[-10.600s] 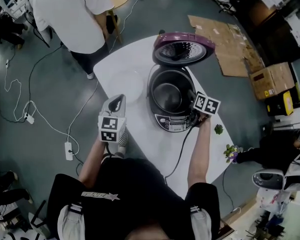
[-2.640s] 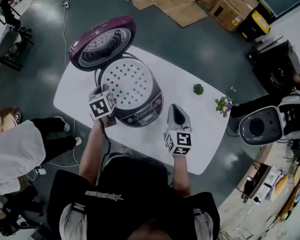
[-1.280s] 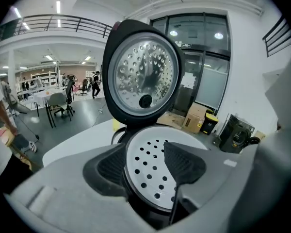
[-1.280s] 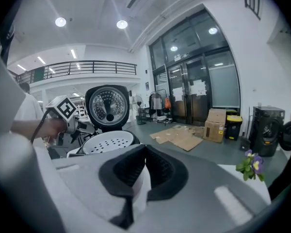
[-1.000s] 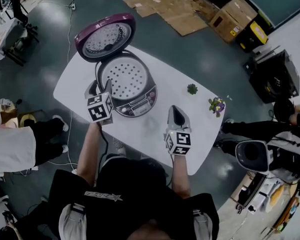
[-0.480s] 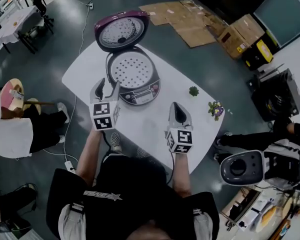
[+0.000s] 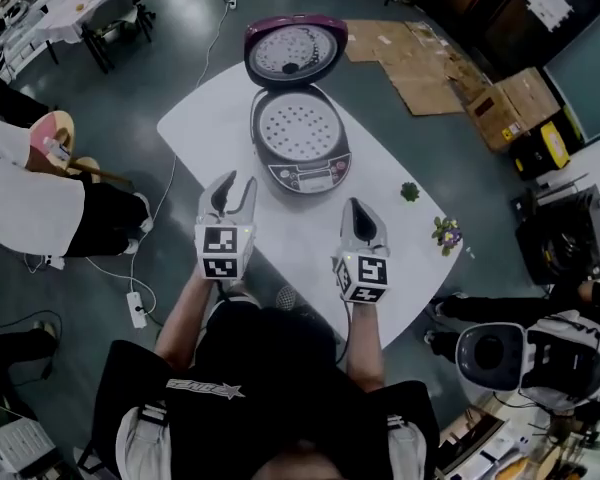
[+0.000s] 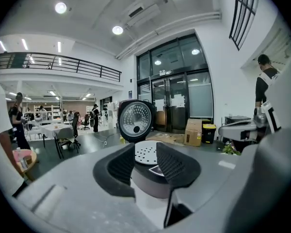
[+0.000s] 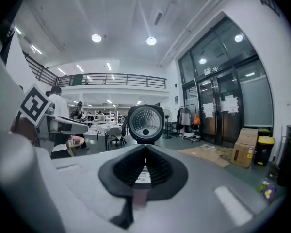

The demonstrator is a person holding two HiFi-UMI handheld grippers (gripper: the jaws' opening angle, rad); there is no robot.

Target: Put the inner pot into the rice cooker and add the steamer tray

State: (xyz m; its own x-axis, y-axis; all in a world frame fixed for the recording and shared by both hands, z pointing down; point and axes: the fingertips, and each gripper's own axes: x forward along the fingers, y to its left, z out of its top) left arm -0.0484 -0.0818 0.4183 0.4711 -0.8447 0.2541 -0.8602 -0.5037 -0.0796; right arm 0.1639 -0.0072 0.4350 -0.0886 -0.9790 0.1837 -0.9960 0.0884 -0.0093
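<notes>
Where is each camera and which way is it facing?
Head view: on the head, looking down at table and rice cooker; left gripper, right gripper, arms show.
Left gripper view: on that gripper, facing the cooker; its empty jaws, just closing, show.
Right gripper view: on that gripper, facing likewise; shut jaws show.
Shared: both gripper views show the lid.

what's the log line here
steamer tray: in rice cooker | lid: up | left gripper: jaws apart, just closing, empty | right gripper: shut, empty
</notes>
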